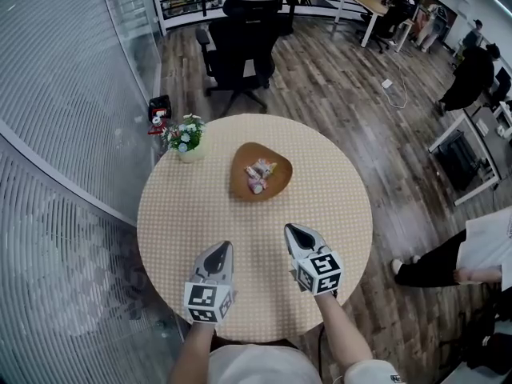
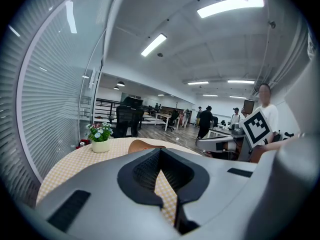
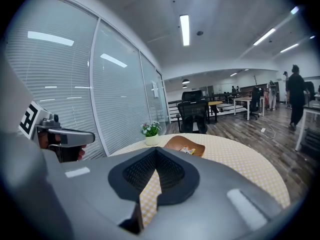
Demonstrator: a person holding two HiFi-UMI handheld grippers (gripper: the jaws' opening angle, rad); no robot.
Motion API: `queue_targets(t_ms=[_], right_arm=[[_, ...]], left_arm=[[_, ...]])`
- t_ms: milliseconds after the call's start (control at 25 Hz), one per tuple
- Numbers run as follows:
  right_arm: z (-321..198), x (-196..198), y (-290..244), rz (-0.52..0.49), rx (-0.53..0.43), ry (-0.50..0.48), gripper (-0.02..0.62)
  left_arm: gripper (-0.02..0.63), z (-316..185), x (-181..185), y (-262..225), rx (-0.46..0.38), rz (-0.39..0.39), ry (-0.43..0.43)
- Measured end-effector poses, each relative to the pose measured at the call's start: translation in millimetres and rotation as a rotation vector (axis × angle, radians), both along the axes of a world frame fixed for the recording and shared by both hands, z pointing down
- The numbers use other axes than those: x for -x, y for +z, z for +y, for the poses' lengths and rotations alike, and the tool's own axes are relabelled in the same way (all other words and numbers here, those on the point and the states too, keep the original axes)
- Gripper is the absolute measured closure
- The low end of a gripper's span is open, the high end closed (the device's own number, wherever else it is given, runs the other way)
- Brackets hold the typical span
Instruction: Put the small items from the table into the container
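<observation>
Head view: my left gripper (image 1: 222,250) and right gripper (image 1: 297,232) hover over the table (image 1: 192,206), jaws pressed together, empty. Ahead of both, the brown container (image 1: 242,160) holds the small items (image 1: 259,175), seemingly wrapped sweets.

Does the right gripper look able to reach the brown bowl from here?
Probably yes: only bare tablecloth lies between the right gripper and the bowl, and the flower pot stands well off to the left. Its jaws are shut and empty.
</observation>
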State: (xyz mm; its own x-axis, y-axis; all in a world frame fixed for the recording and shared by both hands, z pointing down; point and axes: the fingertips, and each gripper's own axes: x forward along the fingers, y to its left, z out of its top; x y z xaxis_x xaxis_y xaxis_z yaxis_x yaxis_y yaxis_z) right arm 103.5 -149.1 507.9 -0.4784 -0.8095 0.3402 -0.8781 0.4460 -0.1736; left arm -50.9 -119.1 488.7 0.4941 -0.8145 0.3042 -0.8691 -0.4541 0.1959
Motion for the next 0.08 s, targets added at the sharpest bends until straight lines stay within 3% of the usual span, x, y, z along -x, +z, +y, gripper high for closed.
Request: queue_targets(t_ms=[80], right_arm=[[4.3,-0.2,-5.9,-0.005,-0.008,0.001,0.595]], left_arm=[[0.606,2.5,-2.3,-3.2,-0.002,-0.003,0.0]])
